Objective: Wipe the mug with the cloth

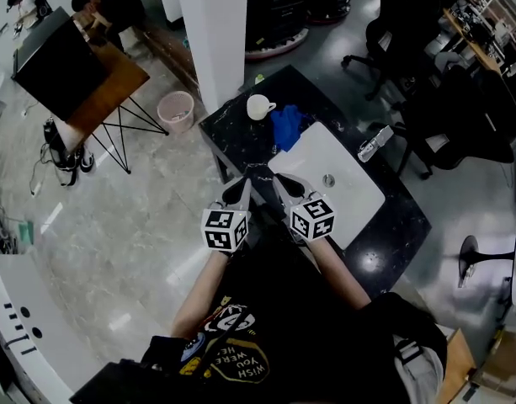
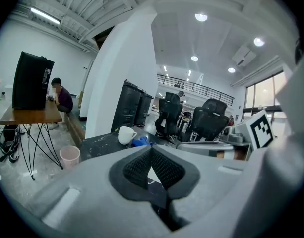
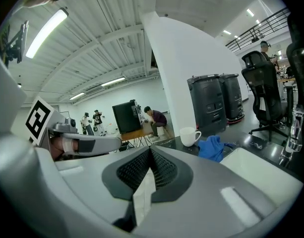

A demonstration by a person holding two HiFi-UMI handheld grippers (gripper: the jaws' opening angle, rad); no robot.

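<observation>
A white mug (image 1: 259, 106) stands at the far corner of the dark counter, and a crumpled blue cloth (image 1: 286, 127) lies right beside it. Both show small in the left gripper view, mug (image 2: 125, 135) and cloth (image 2: 140, 142), and in the right gripper view, mug (image 3: 189, 136) and cloth (image 3: 213, 147). My left gripper (image 1: 251, 173) and right gripper (image 1: 273, 175) hover side by side over the counter's near edge, well short of the mug. Each has its jaws together with nothing between them. The left gripper (image 2: 152, 150) and right gripper (image 3: 151, 151) tips meet in their own views.
A white sink basin (image 1: 337, 179) is set in the dark counter (image 1: 232, 137). A white pillar (image 1: 214, 32) stands behind it, with a pink bin (image 1: 176, 109) on the floor. Office chairs (image 1: 392, 40) are at the right. A person sits by a desk (image 1: 102, 78) far left.
</observation>
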